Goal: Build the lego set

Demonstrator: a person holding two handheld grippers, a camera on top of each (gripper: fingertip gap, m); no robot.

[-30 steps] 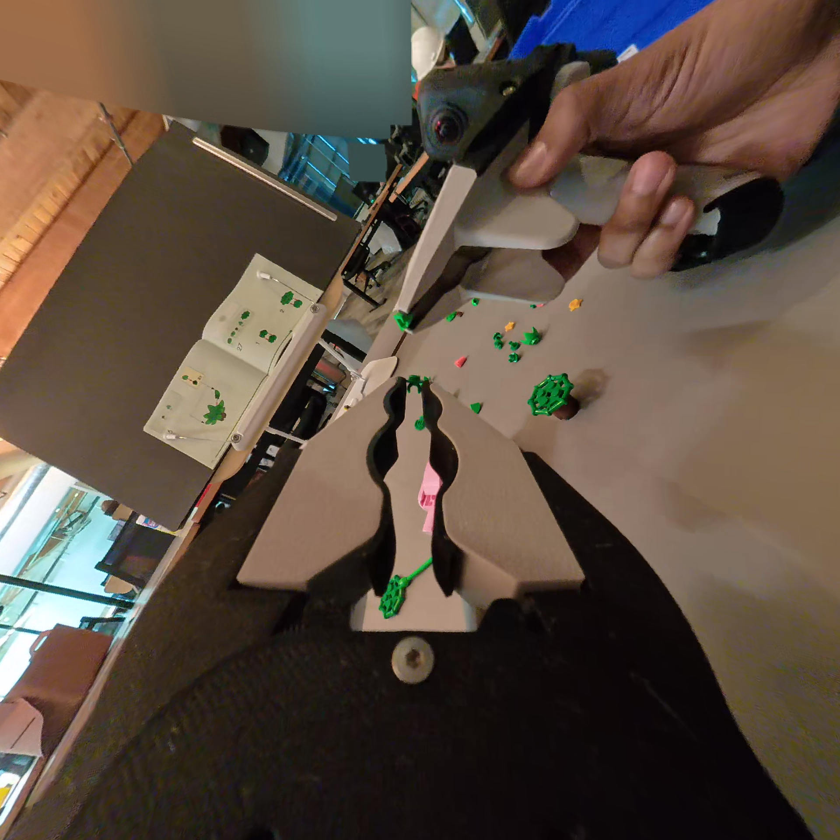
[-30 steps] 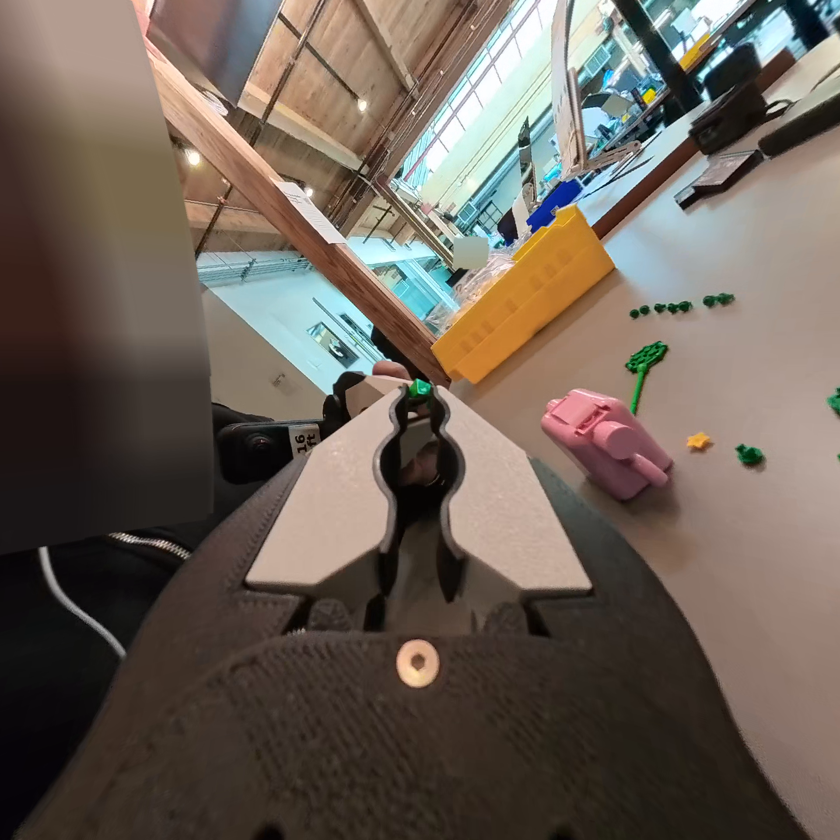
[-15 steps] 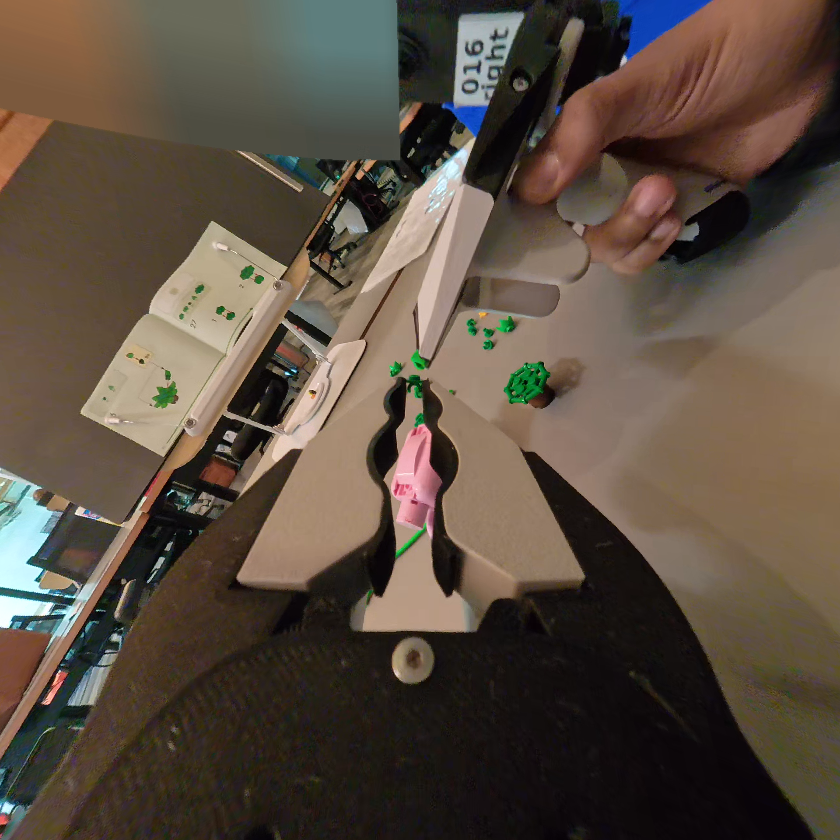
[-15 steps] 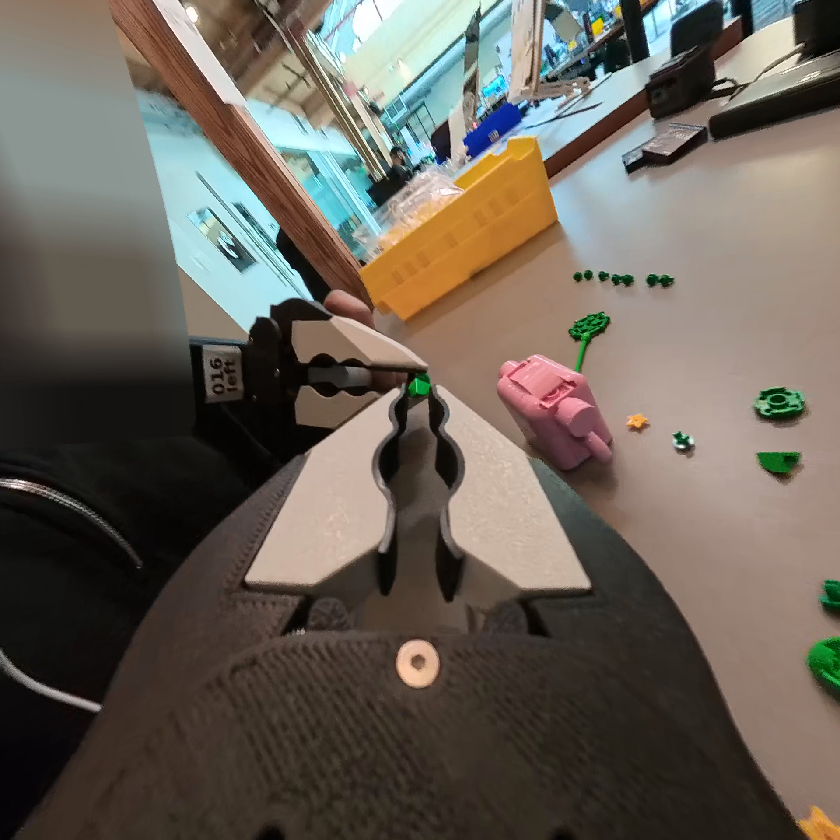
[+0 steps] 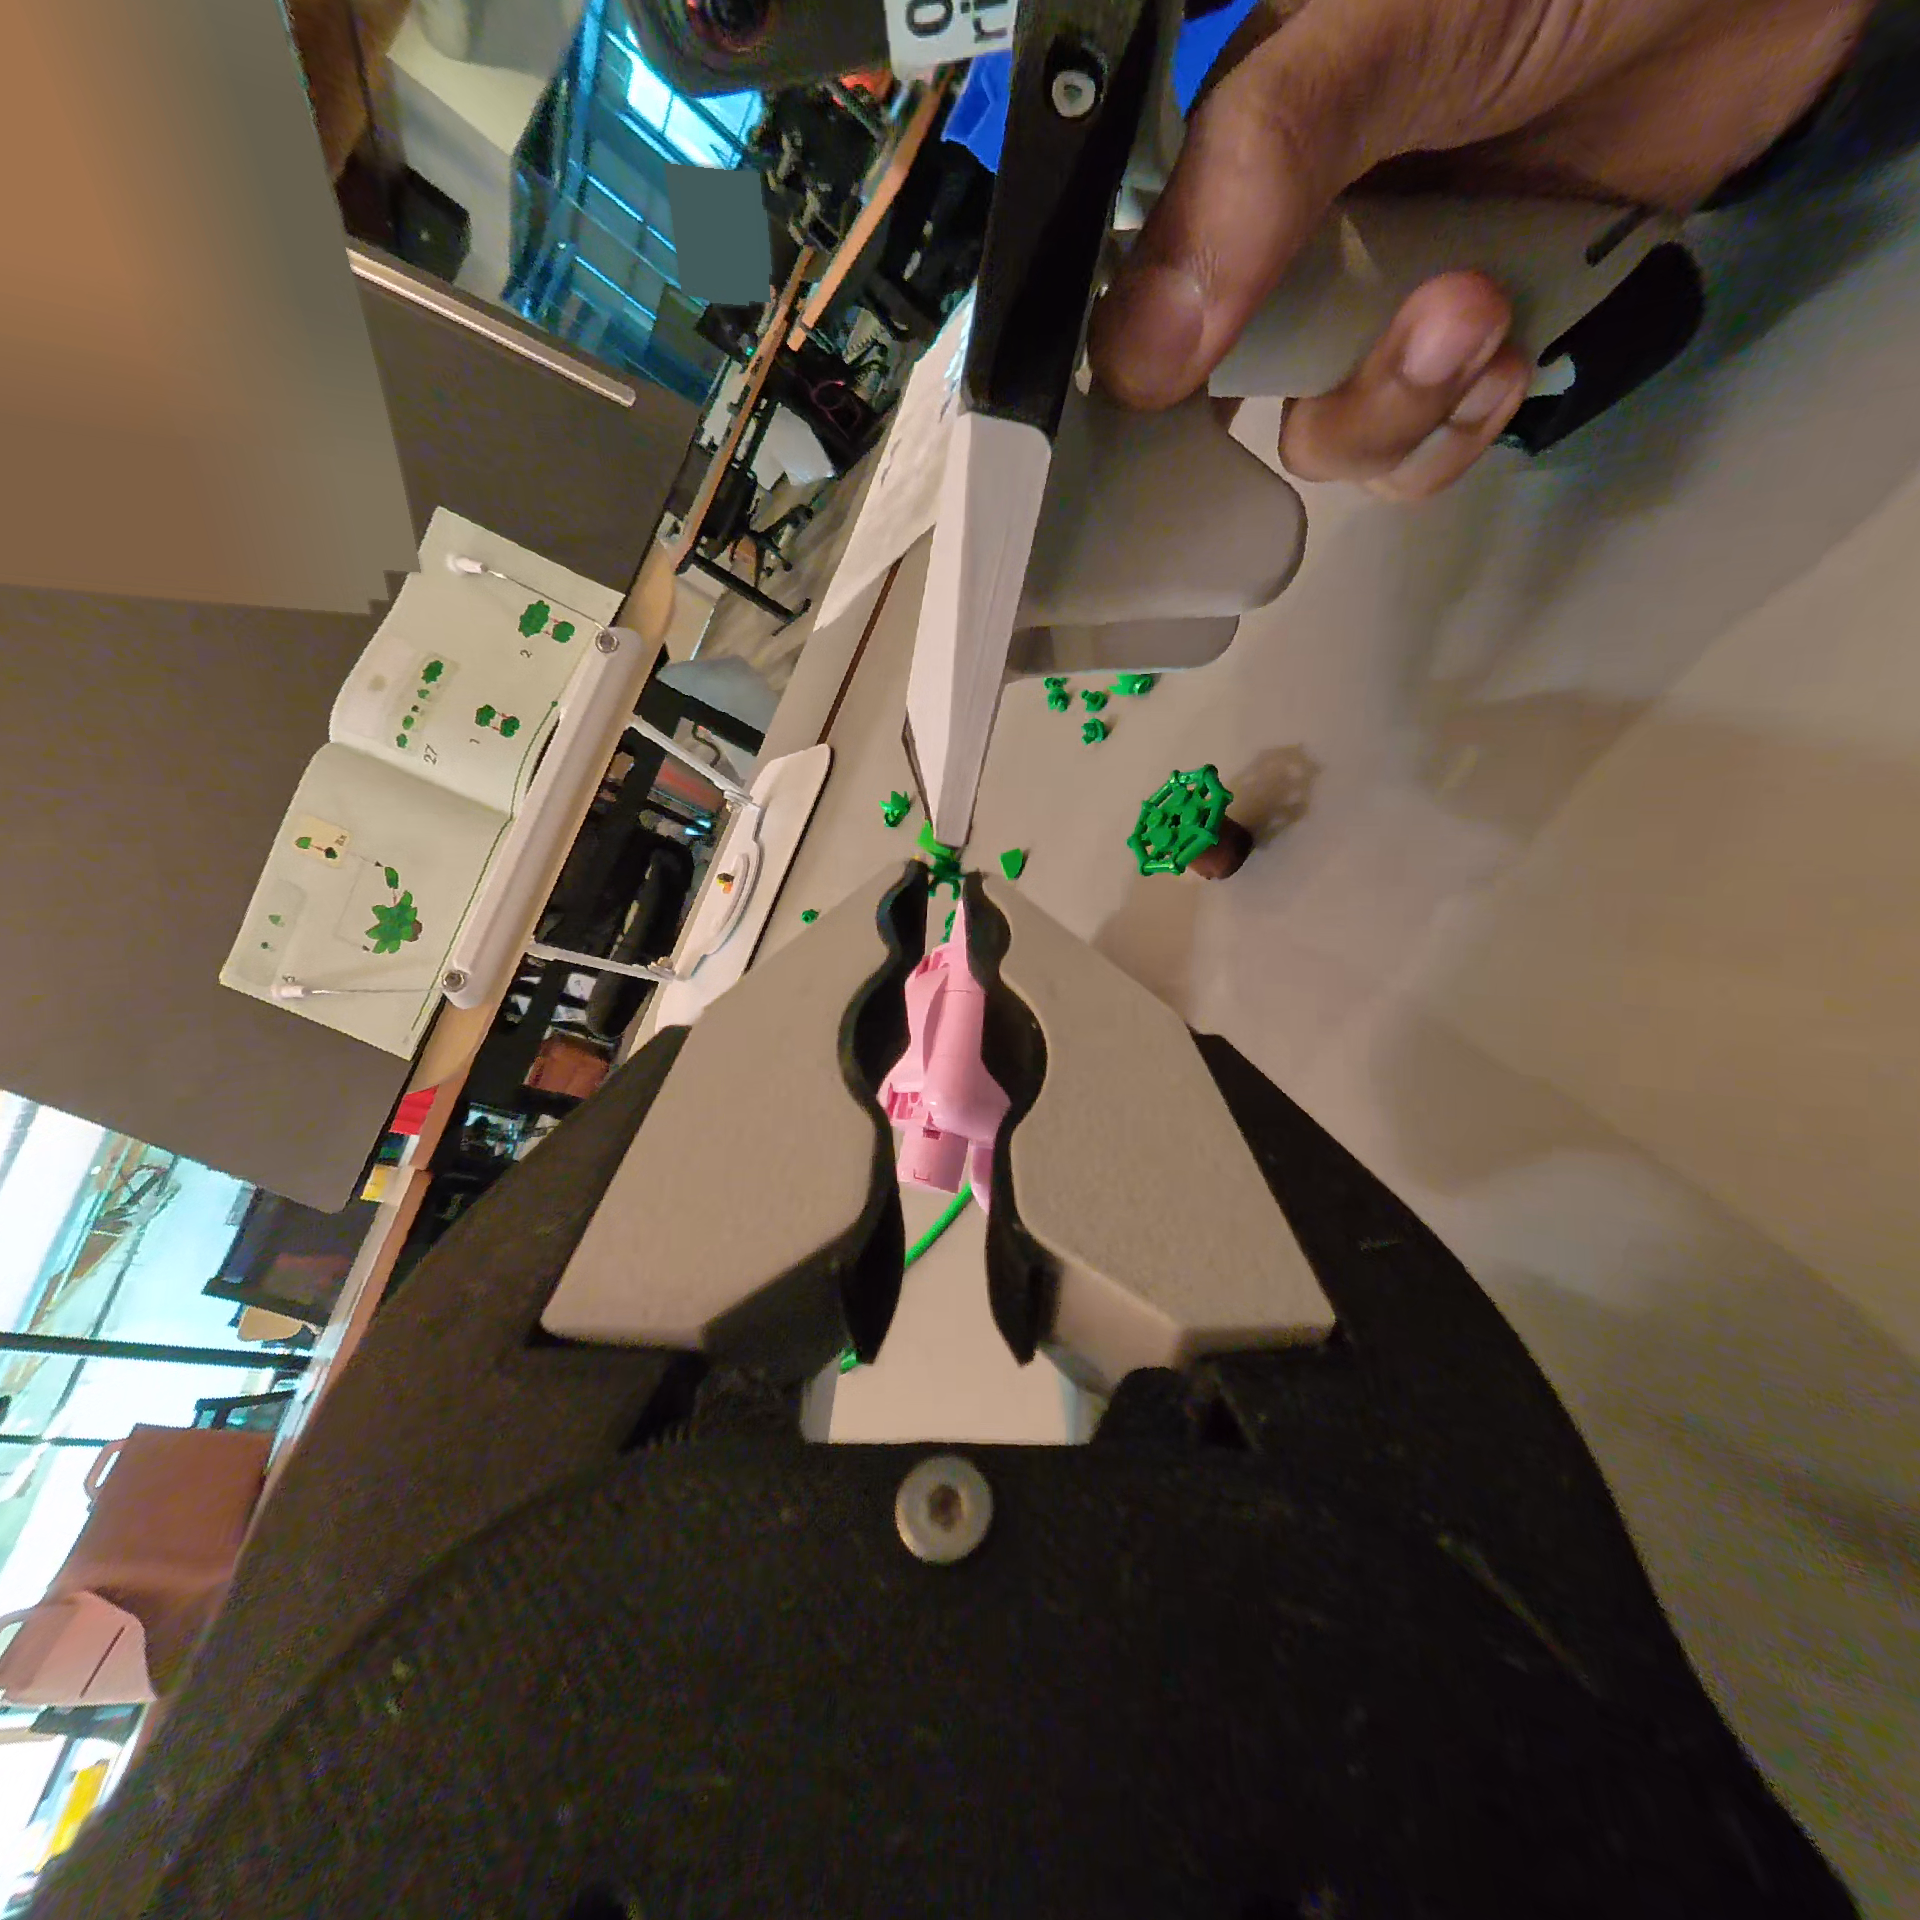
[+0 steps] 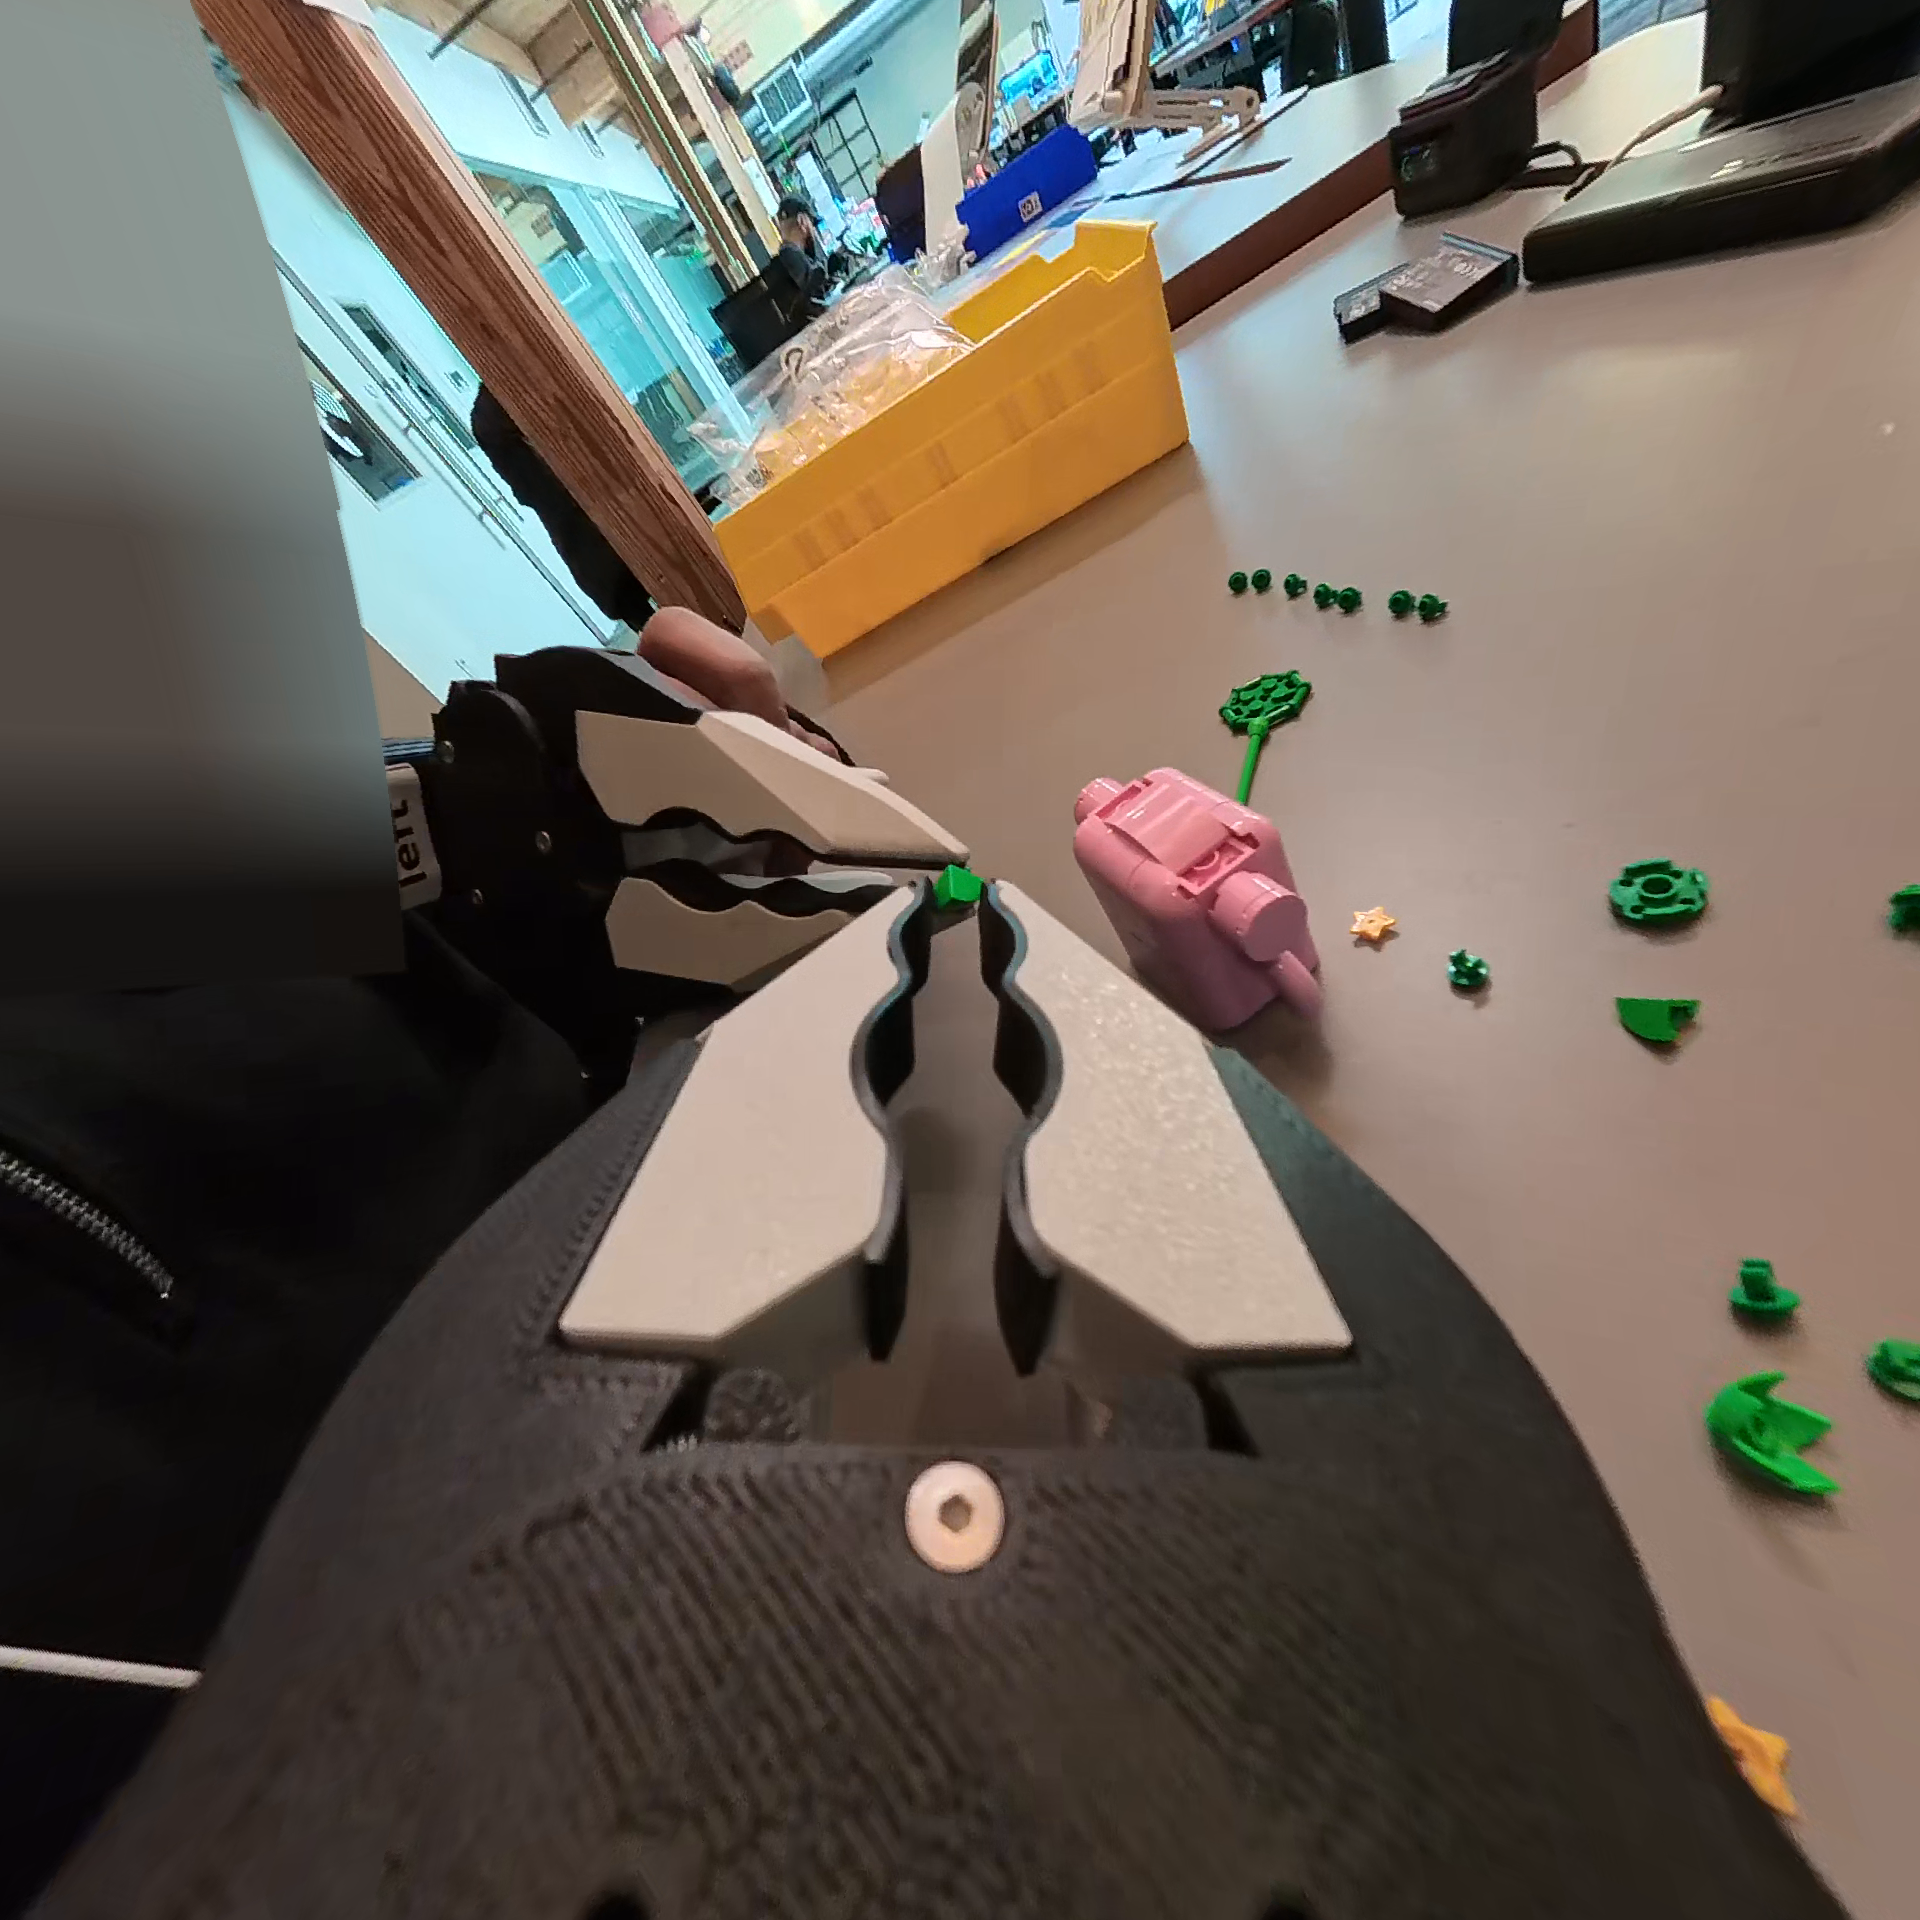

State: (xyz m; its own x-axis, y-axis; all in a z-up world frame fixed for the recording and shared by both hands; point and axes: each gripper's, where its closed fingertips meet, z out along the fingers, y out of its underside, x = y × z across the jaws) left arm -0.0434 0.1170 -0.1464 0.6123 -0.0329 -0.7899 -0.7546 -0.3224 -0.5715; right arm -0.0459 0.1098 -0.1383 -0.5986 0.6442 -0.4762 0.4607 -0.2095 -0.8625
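Observation:
In the left wrist view my left gripper is shut on a small green leafy piece at its tips. My right gripper comes down from above, held by a hand, and its tips meet that spot. In the right wrist view my right gripper is shut on a small green piece. The left gripper reaches in from the left and touches that piece. A pink Lego block lies on the table just beyond; it also shows through the left gripper's gap.
Loose green pieces lie on the grey table: a stemmed web piece, a round plate, small studs. A green web on a brown base stands right. A yellow bin and an open instruction booklet stand behind. Both grippers' tips are close together, under 4 cm apart. Both grippers' tips are roughly 5 cm from the pink Lego block.
Both grippers have come together, tip to tip, low over the table near the pink block. The right gripper swung down from pointing at the room to the table.

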